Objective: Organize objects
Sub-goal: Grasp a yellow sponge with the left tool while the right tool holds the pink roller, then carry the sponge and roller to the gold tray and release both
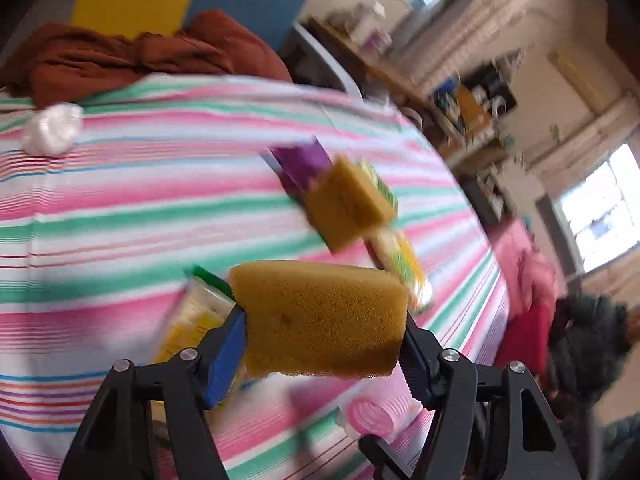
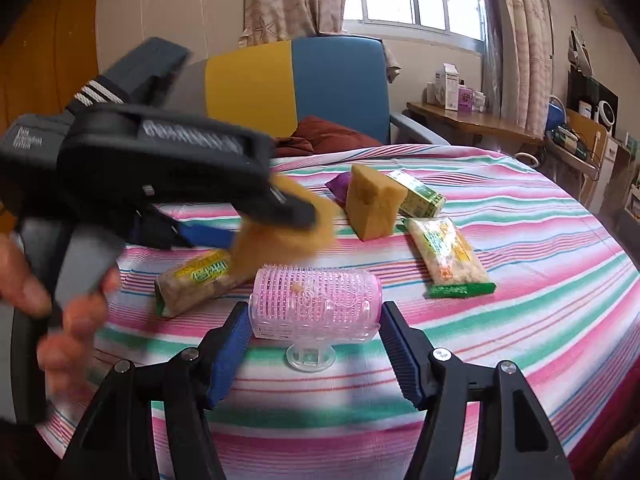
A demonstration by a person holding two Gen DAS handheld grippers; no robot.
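My left gripper [image 1: 322, 340] is shut on a yellow-brown sponge [image 1: 320, 316] and holds it above the striped tablecloth [image 1: 120, 208]. The right wrist view shows the same sponge [image 2: 280, 232], blurred, in the left gripper [image 2: 256, 224]. A second sponge [image 1: 348, 204] [image 2: 370, 204] rests further back. My right gripper [image 2: 314, 344] is shut on a pink hair roller [image 2: 316, 304] in a clear holder, which also shows in the left wrist view [image 1: 376, 412]. Snack packs lie around: one at left [image 2: 196, 284], one at right [image 2: 452, 256], a green-yellow box [image 2: 416, 194], a purple pack [image 2: 340, 184].
A rust-red cloth [image 1: 132, 56] lies at the table's far edge before a yellow and blue chair [image 2: 296, 92]. A white crumpled object [image 1: 52, 128] sits near it. A wooden desk [image 2: 460, 120] with boxes stands at the right. My hand [image 2: 60, 292] grips the left tool.
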